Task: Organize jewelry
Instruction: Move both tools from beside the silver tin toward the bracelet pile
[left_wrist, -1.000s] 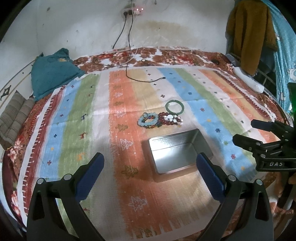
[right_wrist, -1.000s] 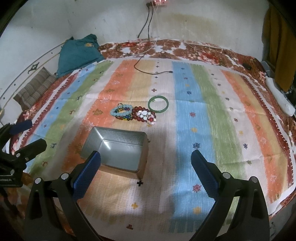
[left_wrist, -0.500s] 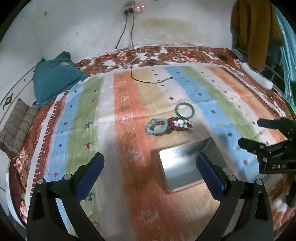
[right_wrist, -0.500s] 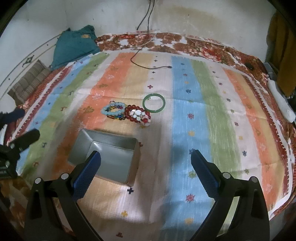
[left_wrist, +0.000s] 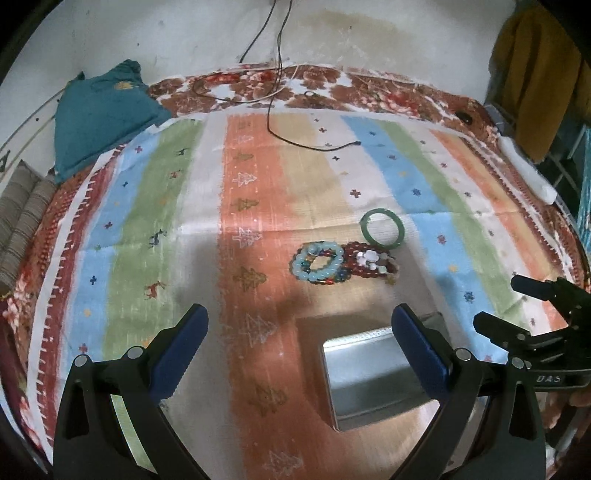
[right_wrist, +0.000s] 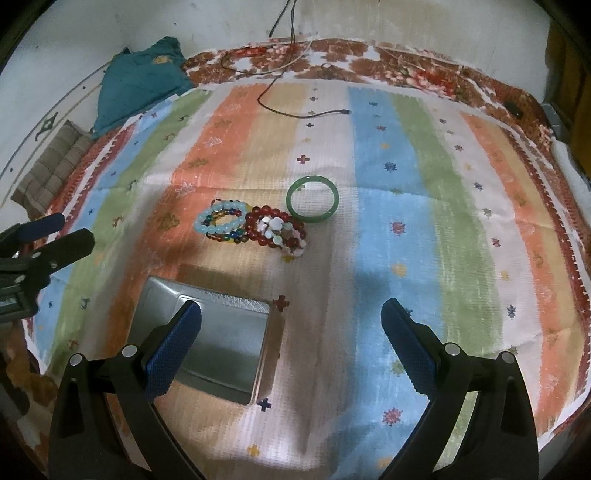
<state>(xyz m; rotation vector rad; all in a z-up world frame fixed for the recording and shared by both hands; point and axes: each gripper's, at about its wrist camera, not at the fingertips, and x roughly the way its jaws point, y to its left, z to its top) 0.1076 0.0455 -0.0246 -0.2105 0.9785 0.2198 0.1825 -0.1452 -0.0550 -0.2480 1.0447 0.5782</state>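
Jewelry sits nearer both grippers than a second ago: the left gripper (left_wrist: 299, 343) and right gripper (right_wrist: 291, 332) have advanced over the striped cloth (right_wrist: 424, 206), each with fingers spread wide and holding nothing. Ahead of the right gripper lie the green bangle (right_wrist: 313, 199), the red bead bracelet (right_wrist: 275, 227) and the pale blue bead bracelet (right_wrist: 220, 220), bunched together. The metal tin (right_wrist: 221, 343) has slid under its left finger, empty, so sorting has probably not begun.
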